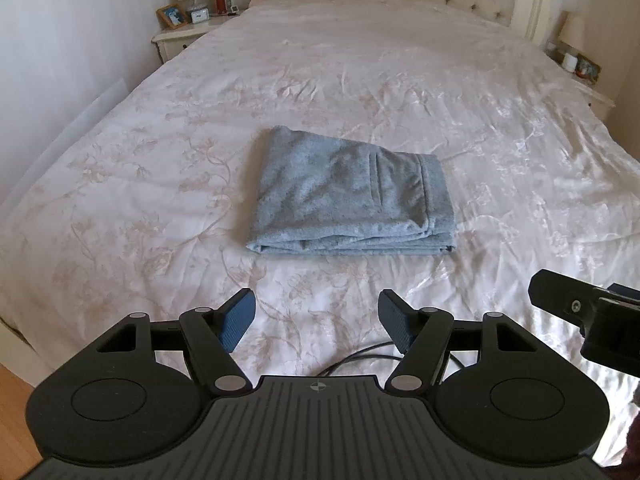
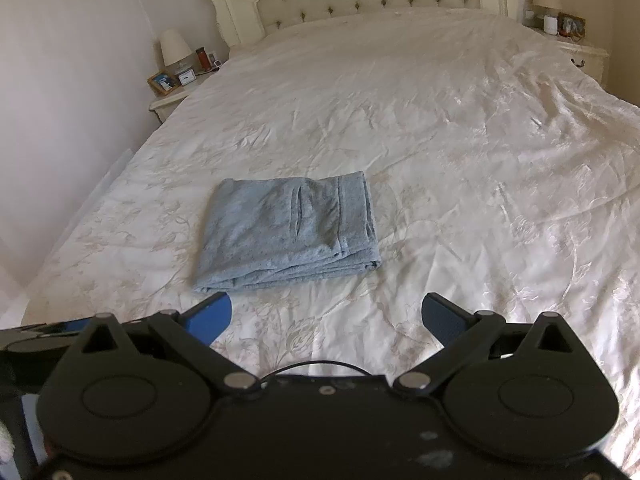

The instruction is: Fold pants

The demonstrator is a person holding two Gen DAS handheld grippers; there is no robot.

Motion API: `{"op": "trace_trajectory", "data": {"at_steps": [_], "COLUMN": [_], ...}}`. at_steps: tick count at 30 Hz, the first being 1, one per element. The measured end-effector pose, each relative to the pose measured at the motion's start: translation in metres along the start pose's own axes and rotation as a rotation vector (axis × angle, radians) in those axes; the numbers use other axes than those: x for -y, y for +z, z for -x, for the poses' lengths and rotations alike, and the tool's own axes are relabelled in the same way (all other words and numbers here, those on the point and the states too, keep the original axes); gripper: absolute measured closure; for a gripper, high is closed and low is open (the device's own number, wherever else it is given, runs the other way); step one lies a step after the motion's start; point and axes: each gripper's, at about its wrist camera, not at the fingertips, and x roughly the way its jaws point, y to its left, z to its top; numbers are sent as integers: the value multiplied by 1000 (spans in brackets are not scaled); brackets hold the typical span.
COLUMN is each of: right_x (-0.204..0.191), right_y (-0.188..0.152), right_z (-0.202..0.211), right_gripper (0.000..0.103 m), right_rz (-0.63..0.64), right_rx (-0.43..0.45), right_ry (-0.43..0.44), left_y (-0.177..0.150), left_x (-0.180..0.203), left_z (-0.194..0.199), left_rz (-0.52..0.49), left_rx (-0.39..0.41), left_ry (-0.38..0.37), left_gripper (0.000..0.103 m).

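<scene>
A: What is seen on the bed [image 1: 400, 80]?

B: The pants [image 1: 348, 200] are seen there, in the middle, on the white cover. They are folded into a small, thick square. Stacked edges are shown on the near side, and a pocket is seen on top.

A: Which step is being done?

B: The folding looks finished, or nearly so. Nothing is being held. Maybe only a last tidy is left.

A: What would be needed next?

B: If more is wanted, the near edge could be pressed flat, or the stack could be folded once more from left to right. Both sides would have to be reached forward and lowered.

A: Where are the pants from the fingers?

B: The pants are farther out, well apart from the left gripper [image 1: 316, 320]. From the right gripper [image 2: 326, 318] they are far and to the left, with the near left corner shown just above the left finger pad. The fingers on both are spread apart, and nothing is touched.
</scene>
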Motion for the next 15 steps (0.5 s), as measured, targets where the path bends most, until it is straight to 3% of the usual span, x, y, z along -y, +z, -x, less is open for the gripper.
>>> {"op": "trace_trajectory", "data": {"at_steps": [15], "right_x": [7], "right_y": [1], "right_z": [-6], "right_gripper": [0], "right_rz": [-13], "right_rx": [-27], "right_ry": [30], "left_y": [0], "left_x": [3], "left_z": [-5], "left_rz": [13], "left_rx": [-22], "left_ry": [10], "left_gripper": [37]}}
